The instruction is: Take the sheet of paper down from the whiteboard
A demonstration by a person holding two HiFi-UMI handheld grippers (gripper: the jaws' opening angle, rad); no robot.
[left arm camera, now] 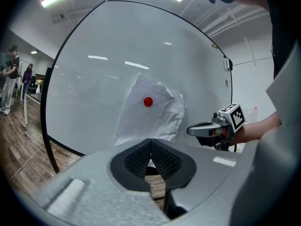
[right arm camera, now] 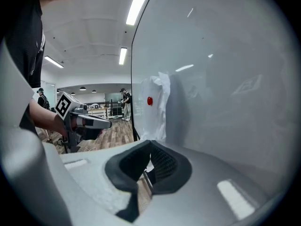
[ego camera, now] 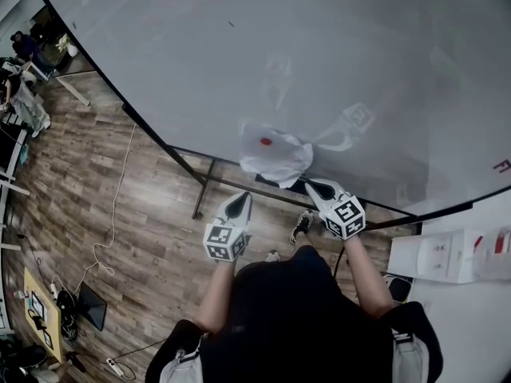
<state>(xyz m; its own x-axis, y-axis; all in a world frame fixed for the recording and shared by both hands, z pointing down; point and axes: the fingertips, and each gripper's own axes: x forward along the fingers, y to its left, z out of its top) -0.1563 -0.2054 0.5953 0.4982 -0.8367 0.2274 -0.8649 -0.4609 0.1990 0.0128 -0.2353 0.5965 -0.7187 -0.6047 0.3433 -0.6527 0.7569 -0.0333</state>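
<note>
while a magnet (ego camera: 266,141) pins the sheet of paper (ego camera: 279,159) just ahead to the whiteboard (ego camera: 239,54) | left gripper (ego camera: 240,203), right gripper (ego camera: 317,188): jaws closed, empty
</note>
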